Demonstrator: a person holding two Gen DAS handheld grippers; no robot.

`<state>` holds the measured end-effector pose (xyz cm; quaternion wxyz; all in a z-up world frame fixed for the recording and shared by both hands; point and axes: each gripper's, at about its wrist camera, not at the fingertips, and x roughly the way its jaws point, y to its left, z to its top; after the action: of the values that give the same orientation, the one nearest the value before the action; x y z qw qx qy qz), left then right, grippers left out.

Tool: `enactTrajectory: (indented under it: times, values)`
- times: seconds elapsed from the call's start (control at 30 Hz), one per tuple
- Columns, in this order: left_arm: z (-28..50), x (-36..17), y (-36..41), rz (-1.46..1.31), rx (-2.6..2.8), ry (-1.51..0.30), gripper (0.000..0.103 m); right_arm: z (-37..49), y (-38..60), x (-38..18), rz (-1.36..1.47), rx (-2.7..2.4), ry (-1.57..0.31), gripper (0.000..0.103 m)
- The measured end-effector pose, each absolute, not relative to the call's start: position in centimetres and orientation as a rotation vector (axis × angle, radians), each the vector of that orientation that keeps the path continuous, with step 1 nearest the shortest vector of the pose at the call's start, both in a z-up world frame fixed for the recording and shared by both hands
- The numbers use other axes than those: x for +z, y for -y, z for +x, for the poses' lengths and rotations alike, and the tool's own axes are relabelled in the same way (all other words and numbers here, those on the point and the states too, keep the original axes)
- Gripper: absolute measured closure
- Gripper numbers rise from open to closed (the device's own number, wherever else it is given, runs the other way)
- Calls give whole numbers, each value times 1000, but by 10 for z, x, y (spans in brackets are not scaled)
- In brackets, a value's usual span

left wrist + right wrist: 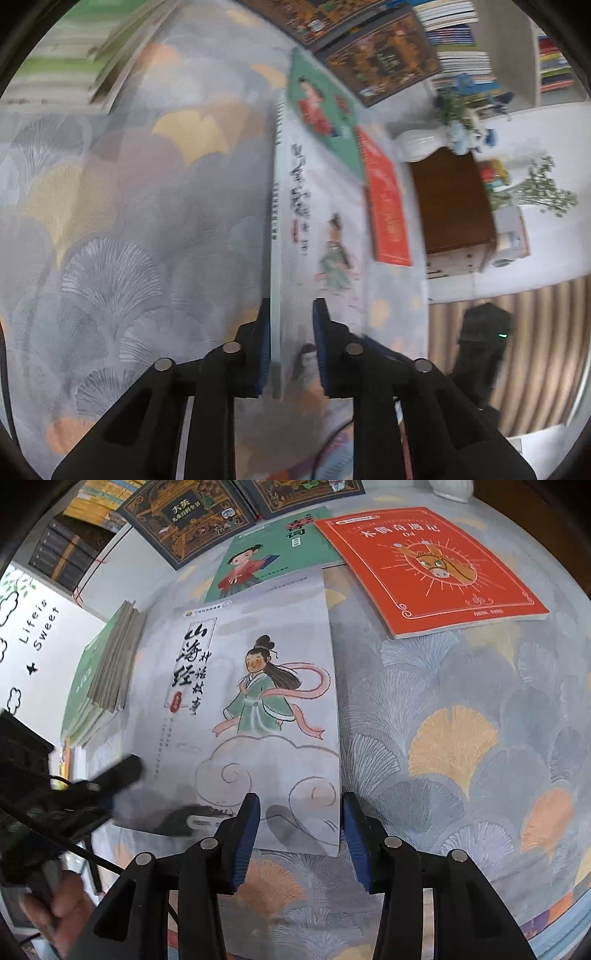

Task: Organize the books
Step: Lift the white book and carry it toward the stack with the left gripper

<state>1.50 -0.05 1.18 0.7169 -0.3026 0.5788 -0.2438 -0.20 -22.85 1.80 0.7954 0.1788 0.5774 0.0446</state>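
The left tool [290, 345] fills the bottom centre of its own view, angled downward, its blue-padded fingers [264, 347] clamped on the edge of a pale book [321, 229]. In the right wrist view it appears blurred at lower left, with the person's hand [61, 904] gripping its handle. The right tool [301, 840] points steeply down at bottom centre, its jaws parted astride the book's near corner, pads not pressing.

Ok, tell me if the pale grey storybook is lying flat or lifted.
Lifted along one side: the pale grey storybook slants edge-on between the left gripper pads, its far end overlapping the green book.
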Motion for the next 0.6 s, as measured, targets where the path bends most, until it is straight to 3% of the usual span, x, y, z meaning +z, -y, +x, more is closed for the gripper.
enactTrajectory:
  times: [0.23, 0.4, 0.6]
  values:
    - [25, 3, 13, -695, -550, -1324, 88, 2, 255, 14, 588, 157, -1259, 55]
    - [35, -1, 9, -950, -658, -1357, 88, -2, 293, 6, 849, 199, -1276, 54]
    - [39, 9, 12, -1017, -719, -1366, 88, -11, 315, -13, 1090, 261, -1249, 51]
